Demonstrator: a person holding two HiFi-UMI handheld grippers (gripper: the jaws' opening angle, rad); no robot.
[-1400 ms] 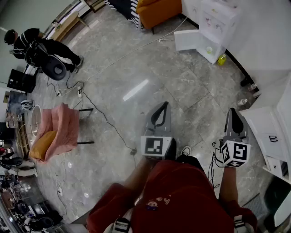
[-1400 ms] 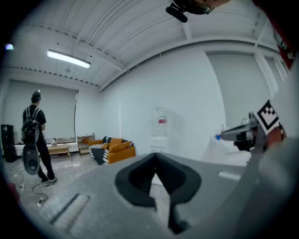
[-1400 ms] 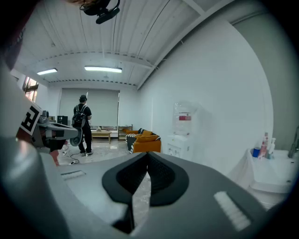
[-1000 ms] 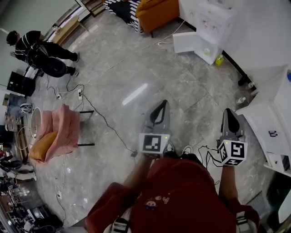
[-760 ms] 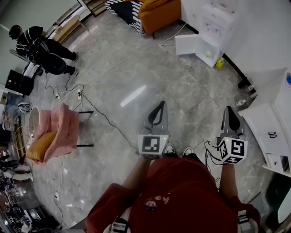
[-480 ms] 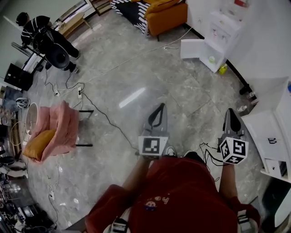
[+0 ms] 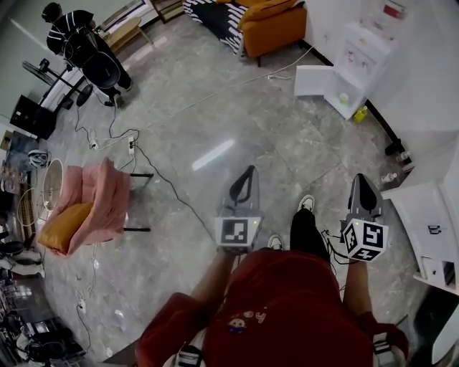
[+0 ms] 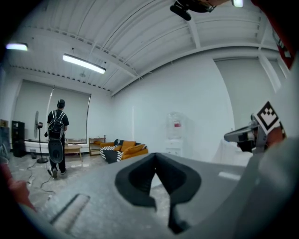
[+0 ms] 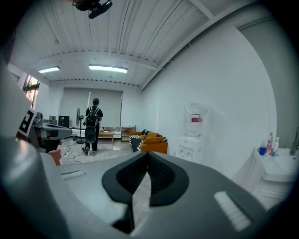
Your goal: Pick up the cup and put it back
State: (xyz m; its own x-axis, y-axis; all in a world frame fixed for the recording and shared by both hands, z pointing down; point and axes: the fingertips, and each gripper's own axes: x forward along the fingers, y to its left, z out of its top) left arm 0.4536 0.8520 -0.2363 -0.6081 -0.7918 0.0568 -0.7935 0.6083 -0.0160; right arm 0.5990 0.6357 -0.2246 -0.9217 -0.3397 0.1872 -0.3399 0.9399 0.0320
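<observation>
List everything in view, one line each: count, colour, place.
Sofa: one, orange, far wall.
Blanket: one, black-and-white striped, sofa's left end.
Chair: one, pink, left floor.
Cushion: one, orange, on chair.
Water dispenser: one, white, right wall.
Bottle: one, yellow-green, floor by dispenser.
Cables: several, black, left floor.
Bystander: one, black clothes, far left.
Left gripper: one, grey, shut, empty, centre.
Right gripper: one, grey, shut, empty, right.
Top: one, red, bottom.
Shoes: two, white, between grippers.
</observation>
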